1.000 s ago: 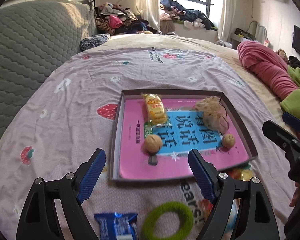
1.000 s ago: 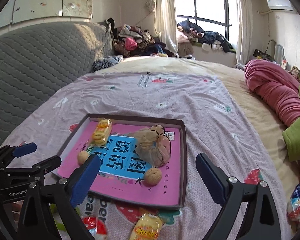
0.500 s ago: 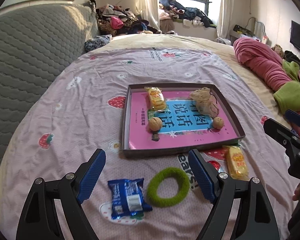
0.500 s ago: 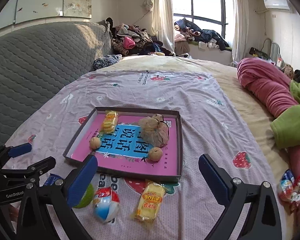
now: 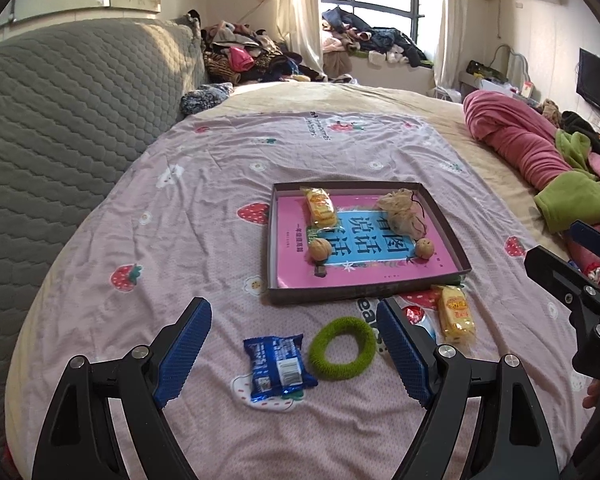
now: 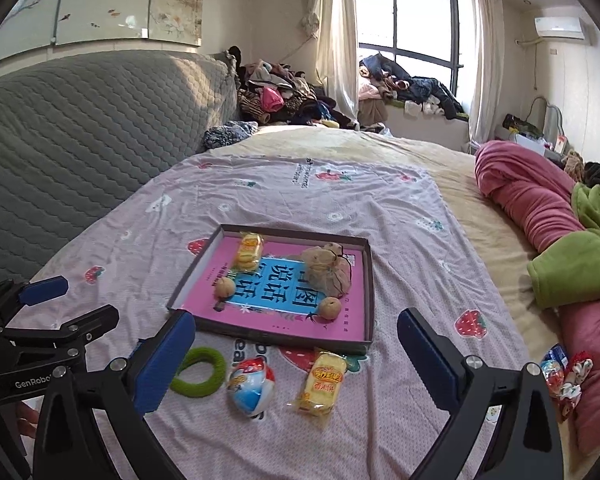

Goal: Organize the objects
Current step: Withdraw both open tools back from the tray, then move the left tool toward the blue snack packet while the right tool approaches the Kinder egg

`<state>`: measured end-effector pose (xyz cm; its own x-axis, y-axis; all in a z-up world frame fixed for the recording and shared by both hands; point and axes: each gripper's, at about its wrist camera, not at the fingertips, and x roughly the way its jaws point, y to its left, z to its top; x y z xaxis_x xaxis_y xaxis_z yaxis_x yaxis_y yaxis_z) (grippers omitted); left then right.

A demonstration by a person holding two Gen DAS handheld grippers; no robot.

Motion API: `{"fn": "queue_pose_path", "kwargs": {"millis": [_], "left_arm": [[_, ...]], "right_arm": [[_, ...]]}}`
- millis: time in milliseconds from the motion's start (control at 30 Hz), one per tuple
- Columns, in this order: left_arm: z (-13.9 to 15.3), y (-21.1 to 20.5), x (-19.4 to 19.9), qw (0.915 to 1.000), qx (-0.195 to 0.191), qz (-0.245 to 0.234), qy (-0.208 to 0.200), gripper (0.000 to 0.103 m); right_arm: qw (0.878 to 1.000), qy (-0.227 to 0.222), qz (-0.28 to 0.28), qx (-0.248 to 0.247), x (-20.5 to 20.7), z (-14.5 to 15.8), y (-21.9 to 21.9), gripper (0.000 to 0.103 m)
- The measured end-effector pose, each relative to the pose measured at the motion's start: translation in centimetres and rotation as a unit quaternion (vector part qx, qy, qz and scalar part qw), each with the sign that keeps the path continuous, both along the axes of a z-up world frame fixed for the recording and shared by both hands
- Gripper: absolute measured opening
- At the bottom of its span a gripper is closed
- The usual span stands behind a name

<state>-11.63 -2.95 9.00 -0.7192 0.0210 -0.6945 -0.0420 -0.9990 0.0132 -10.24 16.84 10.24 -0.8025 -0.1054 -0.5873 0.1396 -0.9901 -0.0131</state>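
Note:
A shallow dark tray (image 5: pixel 364 294) (image 6: pixel 370 280) with a pink book inside lies on the bedspread. It holds a yellow snack pack (image 5: pixel 321 207) (image 6: pixel 249 251), a mesh pouch (image 5: pixel 401 212) (image 6: pixel 327 274) and two walnuts (image 5: pixel 320 249) (image 5: pixel 425 248). In front of the tray lie a blue packet (image 5: pixel 278 367), a green ring (image 5: pixel 342 348) (image 6: pixel 204 370), a red-white-blue wrapped ball (image 6: pixel 251 386) and a second yellow snack pack (image 5: pixel 456 314) (image 6: pixel 323 380). My left gripper (image 5: pixel 294 354) hangs open above the packet and ring. My right gripper (image 6: pixel 296 360) is open too, nothing between its pads.
A grey quilted headboard (image 5: pixel 68 128) runs along the left. A rolled pink and green blanket (image 6: pixel 548 224) lies on the right, with small wrapped sweets (image 6: pixel 560 372) beside it. Clothes are piled by the window (image 6: pixel 408 84).
Both grippers have pulled back and up from the tray. The loose packet, ring, ball and snack pack have come fully into view. Nothing was picked up.

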Motion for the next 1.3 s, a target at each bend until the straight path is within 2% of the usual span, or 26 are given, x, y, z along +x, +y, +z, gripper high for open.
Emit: {"fn": "queue_pose_path", "kwargs": {"millis": [700,1300], "left_arm": [[1.1,-2.6,3.7,0.9998,-0.012,0.017,-0.004,0.086],[-4.3,-3.4,3.2,0.9985,-0.019,0.016,-0.049,0.085]], "right_arm": [[0.999,0.013,0.039,0.025,3.7,1.5,-4.1,0.102],[0.997,-0.013,0.046,0.061,3.6,-2.0,-5.6,0.102]]}}
